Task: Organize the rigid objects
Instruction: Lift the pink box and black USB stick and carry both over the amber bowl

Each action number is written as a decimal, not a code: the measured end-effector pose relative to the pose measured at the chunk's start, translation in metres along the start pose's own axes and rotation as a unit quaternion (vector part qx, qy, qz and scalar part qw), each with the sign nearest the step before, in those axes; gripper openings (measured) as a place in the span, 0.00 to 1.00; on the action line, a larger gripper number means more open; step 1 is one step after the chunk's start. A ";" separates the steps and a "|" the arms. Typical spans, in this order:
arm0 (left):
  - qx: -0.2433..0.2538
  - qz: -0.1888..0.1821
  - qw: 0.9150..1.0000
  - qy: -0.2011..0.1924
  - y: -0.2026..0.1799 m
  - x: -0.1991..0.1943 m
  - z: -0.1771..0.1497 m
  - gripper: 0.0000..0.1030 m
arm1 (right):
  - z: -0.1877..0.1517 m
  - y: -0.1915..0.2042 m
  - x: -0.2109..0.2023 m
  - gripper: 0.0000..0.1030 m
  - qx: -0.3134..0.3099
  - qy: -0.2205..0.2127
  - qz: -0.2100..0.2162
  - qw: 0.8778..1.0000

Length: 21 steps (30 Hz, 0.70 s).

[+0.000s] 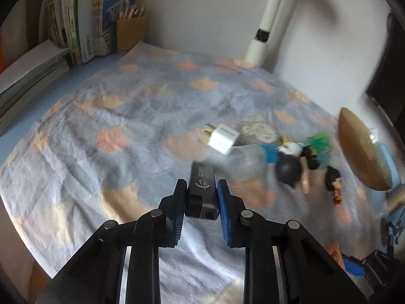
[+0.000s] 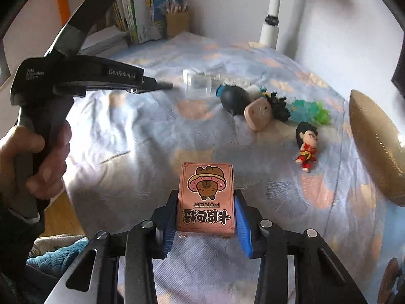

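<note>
Plainly, risks as read from both wrist views:

Left tongs (image 1: 201, 190): pinched on a slim black lighter-like block (image 1: 202, 190), held above the cloth-covered table (image 1: 126, 116); gripped near its back end only, so could have pivoted or slid out.

Right tongs (image 2: 205, 202): pressed on both sides of a pink card box (image 2: 206, 197), lifted clear of the cloth; smooth wrapped faces, so judged liable to slip if tilted further.

Loose pile, far right: white charger plug (image 1: 222, 138), clear plastic case (image 2: 198, 84), black-headed figure (image 2: 234, 100) and pale-faced figure (image 2: 258, 114) touching one another, green translucent piece (image 2: 310, 110) just beside; easily knocked by a low sweep of either load.

Small red-dressed doll (image 2: 306, 144): lay alone, near the pile; light, likely to roll on the soft wrinkled cloth.

Gold oval dish (image 2: 374, 141): tilted at the right edge; could have been tipped by a bump.

Two handles: left tool (image 2: 76, 76) seen close across the right view, gripped by a hand (image 2: 38, 157); collision possible if both headed for one spot.

Blur: left view smeared, so exact contacts in the pile not told.
</note>
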State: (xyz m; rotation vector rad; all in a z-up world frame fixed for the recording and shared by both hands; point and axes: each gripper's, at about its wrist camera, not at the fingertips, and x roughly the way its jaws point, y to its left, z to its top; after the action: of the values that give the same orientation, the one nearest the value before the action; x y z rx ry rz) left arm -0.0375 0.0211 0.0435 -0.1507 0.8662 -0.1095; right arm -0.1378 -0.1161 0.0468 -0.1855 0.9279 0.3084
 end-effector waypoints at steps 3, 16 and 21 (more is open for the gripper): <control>0.008 -0.005 1.000 0.002 -0.012 -0.002 0.001 0.21 | -0.002 -0.005 -0.016 0.39 0.008 -0.015 -0.014 1.000; 0.034 0.025 0.997 0.059 -0.028 0.022 -0.025 0.44 | -0.025 -0.046 -0.017 0.39 0.071 0.006 -0.039 0.997; 0.064 0.067 0.995 0.045 -0.037 0.032 -0.022 0.46 | -0.019 -0.052 -0.005 0.39 0.076 0.017 -0.036 0.996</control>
State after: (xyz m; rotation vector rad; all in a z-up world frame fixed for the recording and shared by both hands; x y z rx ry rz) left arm -0.0355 -0.0226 0.0124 0.0333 0.9540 -0.0472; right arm -0.1373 -0.1719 0.0405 -0.0839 0.9713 0.1670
